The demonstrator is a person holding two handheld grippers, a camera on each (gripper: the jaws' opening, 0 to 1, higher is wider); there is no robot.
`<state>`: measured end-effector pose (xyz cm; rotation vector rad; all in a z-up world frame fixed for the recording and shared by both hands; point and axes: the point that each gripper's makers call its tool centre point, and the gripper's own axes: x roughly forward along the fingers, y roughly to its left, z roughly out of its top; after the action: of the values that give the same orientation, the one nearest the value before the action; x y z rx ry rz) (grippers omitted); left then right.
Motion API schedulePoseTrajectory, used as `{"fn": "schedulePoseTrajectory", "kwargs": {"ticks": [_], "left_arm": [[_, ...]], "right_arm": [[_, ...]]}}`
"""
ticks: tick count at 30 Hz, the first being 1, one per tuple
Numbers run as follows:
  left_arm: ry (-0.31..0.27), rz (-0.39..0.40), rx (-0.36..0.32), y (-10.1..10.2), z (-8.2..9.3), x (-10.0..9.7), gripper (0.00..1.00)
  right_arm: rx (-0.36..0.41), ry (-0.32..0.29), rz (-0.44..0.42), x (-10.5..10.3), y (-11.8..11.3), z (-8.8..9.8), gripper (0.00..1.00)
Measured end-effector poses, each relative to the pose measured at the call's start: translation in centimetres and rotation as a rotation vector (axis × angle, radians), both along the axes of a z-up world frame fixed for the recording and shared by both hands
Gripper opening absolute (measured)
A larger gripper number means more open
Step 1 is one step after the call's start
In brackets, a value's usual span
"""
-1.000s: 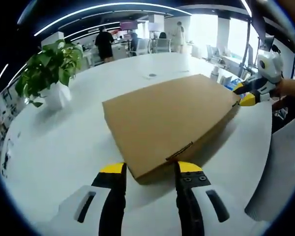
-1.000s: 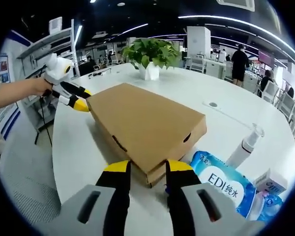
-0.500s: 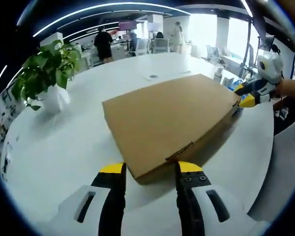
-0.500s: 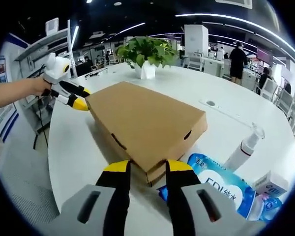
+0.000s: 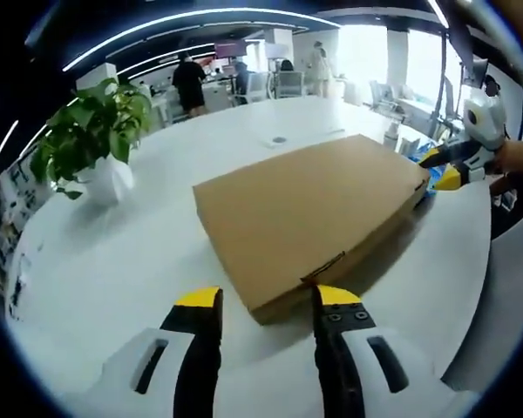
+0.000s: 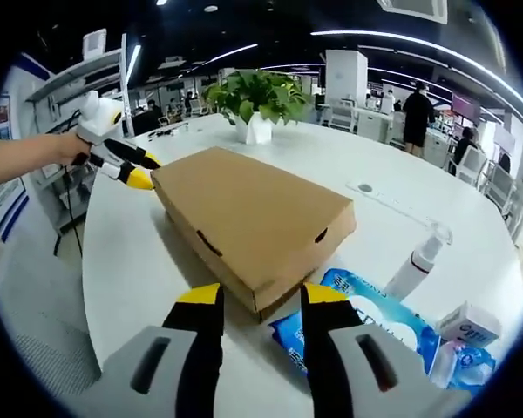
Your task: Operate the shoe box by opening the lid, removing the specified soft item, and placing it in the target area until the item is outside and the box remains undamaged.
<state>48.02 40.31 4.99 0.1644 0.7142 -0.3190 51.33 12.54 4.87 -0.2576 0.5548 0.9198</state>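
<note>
A flat brown cardboard shoe box [image 5: 305, 209] lies on the white round table [image 5: 113, 252] with its lid down. My left gripper [image 5: 266, 300] is open, its yellow-tipped jaws straddling the box's near corner. My right gripper [image 5: 446, 167] shows at the box's far right corner. In the right gripper view the same box [image 6: 244, 213] lies ahead. There my right gripper [image 6: 261, 298] is open just short of the near corner. My left gripper [image 6: 132, 170], held by a person's hand, sits open at the far left corner. The box's contents are hidden.
A potted plant [image 5: 91, 131] stands at the back of the table. Beside the box lie a blue wipes pack [image 6: 375, 320], a spray bottle [image 6: 420, 259] and a small white carton [image 6: 472, 326]. People stand among distant desks. The table edge runs close on the left in the right gripper view.
My right gripper has drawn back a little from the box corner and its jaws stand slightly wider. The left view has shifted slightly. The box stays shut.
</note>
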Motion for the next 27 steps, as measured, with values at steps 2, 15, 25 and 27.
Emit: {"fn": "schedulePoseTrajectory", "kwargs": {"ticks": [2,15,25,27], "left_arm": [[-0.017,0.016,-0.006,0.3,0.7,-0.6,0.46],[-0.109,0.038,-0.058,-2.4,4.3,-5.9,0.55],[-0.174,0.035,-0.095,-5.3,7.1,-9.3,0.65],[-0.191,0.044,-0.111,-5.7,7.7,-10.0,0.69]], "right_arm": [[0.003,-0.007,-0.024,-0.2,-1.2,0.3,0.33],[0.036,-0.069,-0.219,-2.3,-9.3,3.3,0.46],[0.050,-0.102,-0.322,-6.0,-13.7,5.7,0.56],[0.045,-0.109,-0.331,-6.8,-14.4,6.1,0.59]]}}
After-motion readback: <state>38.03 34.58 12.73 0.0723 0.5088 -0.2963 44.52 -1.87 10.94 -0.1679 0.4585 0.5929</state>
